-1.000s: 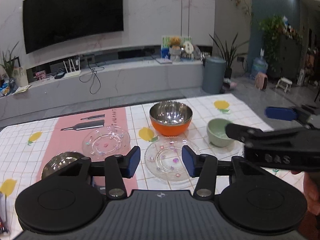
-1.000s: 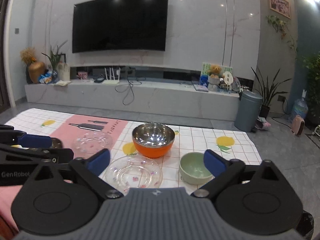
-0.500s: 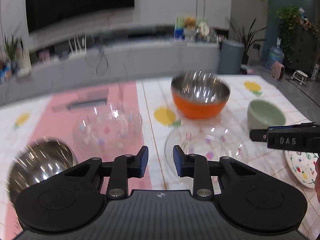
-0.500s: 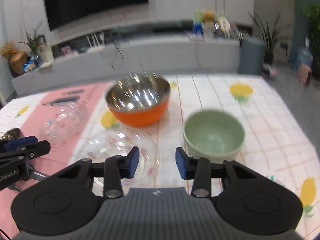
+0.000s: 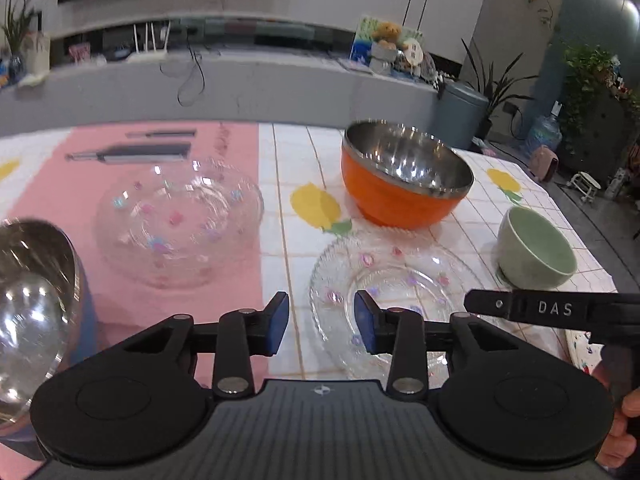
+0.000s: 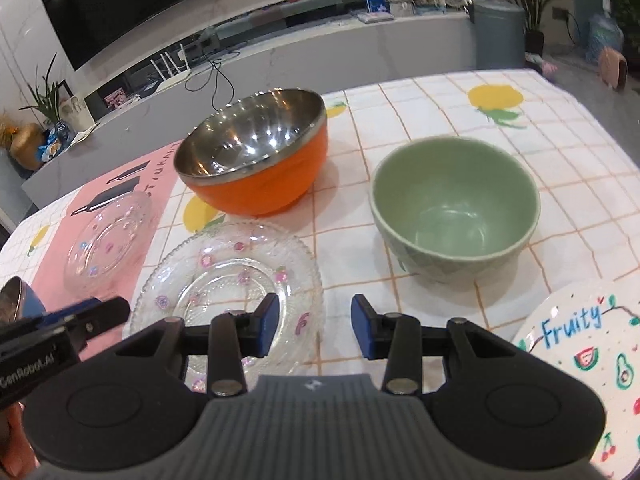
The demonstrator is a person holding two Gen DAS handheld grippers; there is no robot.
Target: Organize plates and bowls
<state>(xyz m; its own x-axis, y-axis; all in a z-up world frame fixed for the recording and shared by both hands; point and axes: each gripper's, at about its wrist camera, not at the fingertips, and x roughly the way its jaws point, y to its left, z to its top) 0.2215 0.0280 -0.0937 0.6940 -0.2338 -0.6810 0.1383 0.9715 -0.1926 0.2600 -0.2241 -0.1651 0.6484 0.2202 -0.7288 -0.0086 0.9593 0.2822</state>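
— Hovering both of them, are you? What is each gripper doing?

— My left gripper (image 5: 316, 326) hangs low over the near rim of the clear glass plate with pink flower dots (image 5: 390, 296), jaws spread a little and holding nothing. My right gripper (image 6: 310, 330) sits between that plate and the pale green ceramic bowl (image 6: 454, 208), likewise parted and empty. I judge I am lining up for the plate's edge, since a flat plate offers only its rim.

— What crowds it?

— The orange bowl with a steel lining (image 5: 404, 178) stands just behind it on the checked worktop (image 6: 560, 120). A second clear glass plate (image 5: 180, 220) lies apart on the pink strip, a shiny steel bowl with a blue outside (image 5: 36, 308) at my left, and a white plate painted with fruit (image 6: 580, 364) at my right. My two grippers are near one another and could collide.
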